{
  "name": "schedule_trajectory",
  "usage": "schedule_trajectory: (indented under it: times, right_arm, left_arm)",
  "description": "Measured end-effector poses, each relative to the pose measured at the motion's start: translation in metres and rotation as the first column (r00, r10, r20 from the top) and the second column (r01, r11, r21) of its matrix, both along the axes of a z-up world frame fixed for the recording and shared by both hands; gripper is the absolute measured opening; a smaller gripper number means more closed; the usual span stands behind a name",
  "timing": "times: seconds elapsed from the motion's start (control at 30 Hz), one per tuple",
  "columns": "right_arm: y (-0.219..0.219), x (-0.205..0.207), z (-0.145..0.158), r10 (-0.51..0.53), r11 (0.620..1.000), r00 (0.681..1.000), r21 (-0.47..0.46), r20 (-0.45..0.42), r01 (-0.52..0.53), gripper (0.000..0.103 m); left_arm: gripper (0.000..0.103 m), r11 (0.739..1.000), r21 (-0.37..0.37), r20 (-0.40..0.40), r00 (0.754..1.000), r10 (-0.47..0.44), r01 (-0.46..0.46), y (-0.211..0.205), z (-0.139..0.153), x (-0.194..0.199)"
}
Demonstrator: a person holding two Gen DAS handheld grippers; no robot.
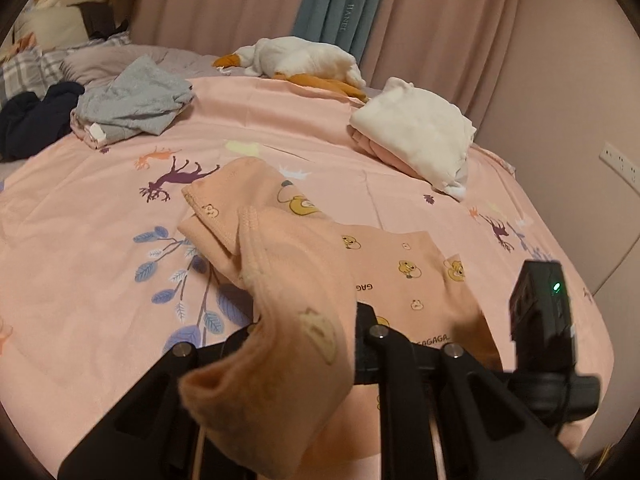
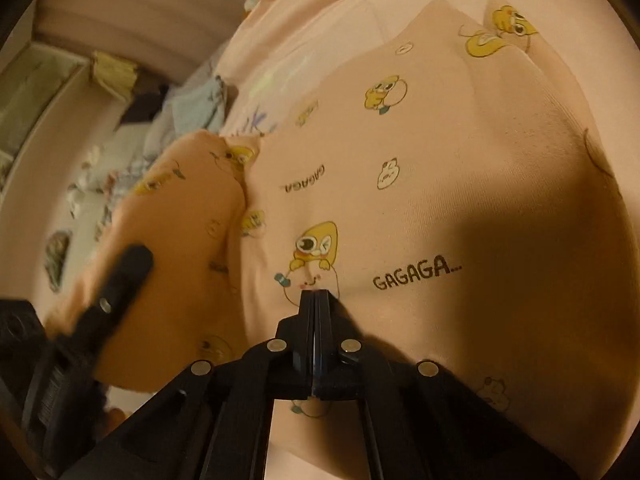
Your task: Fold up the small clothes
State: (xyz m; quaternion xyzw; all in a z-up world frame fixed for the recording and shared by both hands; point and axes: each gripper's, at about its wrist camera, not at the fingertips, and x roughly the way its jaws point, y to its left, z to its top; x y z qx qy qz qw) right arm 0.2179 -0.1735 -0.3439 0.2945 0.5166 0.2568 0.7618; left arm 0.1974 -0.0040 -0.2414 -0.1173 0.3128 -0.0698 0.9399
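Draped over the left gripper [image 1: 304, 320], hiding its fingertips: a lifted flap of the peach garment [image 1: 400, 264], inside out, stitched hem up. Nearly closed on that fold, apparently pinching it, though the contact itself sits under the cloth. Rest of the garment spread flat on the pink bedsheet [image 1: 80, 240], printed with yellow cartoon chicks and "GAGAGA" lettering.

Right gripper [image 2: 316, 294] fully closed, fingers pressed together, tips down against the garment's printed surface just below a chick motif; whether any cloth is caught between the tips cannot be told. Beside it at lower left of the right wrist view, blurred, the other gripper's black finger over a raised fold.

Farther back on the bed: a folded white and pink pile [image 1: 416, 136] at right, a grey garment [image 1: 136, 100] at left with dark clothing [image 1: 32, 116] beside it, a white and orange plush toy [image 1: 296, 60] near the curtains [image 1: 420, 12].
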Motion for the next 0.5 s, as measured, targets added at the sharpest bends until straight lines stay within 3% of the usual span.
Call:
schedule_trajectory:
  times: [0.13,0.23,0.33,0.43,0.5]
  right_arm:
    - [-0.030,-0.010,0.014,-0.079,0.996,0.997,0.035,0.002,0.079,0.000]
    - [-0.071,-0.026,0.034,-0.173,0.984,0.983,0.049,0.057,0.170,0.000]
    - [-0.115,-0.046,0.052,-0.295,0.956,0.950,0.038,0.101,0.292,0.000]
    - [-0.141,-0.061,0.051,-0.337,0.936,0.936,0.148,0.105,0.320,0.018]
    - [-0.149,-0.062,0.048,-0.350,0.931,0.931,0.148,0.104,0.334,0.024]
  left_arm:
    - [0.017,0.999,-0.047,-0.023,0.999,-0.025,0.024,-0.008,0.001,0.001]
    - [0.017,0.998,-0.010,-0.025,0.998,-0.058,0.058,-0.027,0.003,0.002]
    - [0.018,0.994,0.017,-0.033,0.994,-0.104,0.104,-0.055,0.002,0.004]
    - [0.023,0.981,0.023,-0.097,0.977,-0.190,0.193,-0.085,-0.005,0.008]
    - [0.029,0.960,0.039,-0.142,0.953,-0.269,0.277,-0.102,-0.008,0.008]
